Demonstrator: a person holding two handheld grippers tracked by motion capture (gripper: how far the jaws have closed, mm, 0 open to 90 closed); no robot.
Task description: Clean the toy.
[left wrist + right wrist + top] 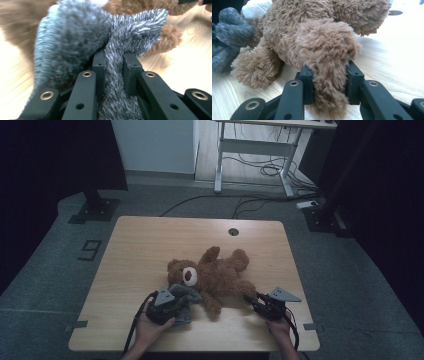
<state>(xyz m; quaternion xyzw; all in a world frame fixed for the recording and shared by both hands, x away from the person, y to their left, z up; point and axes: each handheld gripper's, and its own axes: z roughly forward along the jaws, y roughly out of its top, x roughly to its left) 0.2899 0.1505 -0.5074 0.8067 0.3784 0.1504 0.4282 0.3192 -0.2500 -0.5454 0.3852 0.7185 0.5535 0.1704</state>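
A brown teddy bear [215, 272] lies on its back on the wooden table [150, 245], head toward the left. A grey fuzzy cloth [184, 296] rests against its head. My left gripper [170, 306] is shut on a fold of that grey cloth [113, 72], which bulges up over the jaws. My right gripper [254, 301] is shut on one of the bear's limbs [328, 75], with brown fur squeezed between the two black jaws. The bear's body [317, 22] rises behind them, and the grey cloth [229, 42] shows at the far left.
A round cable hole [233, 231] sits near the table's far edge. Beyond the table stand a white desk frame [250, 150] with loose cables on the floor and a dark stand base [95, 207] at the left. Bare wood surrounds the bear.
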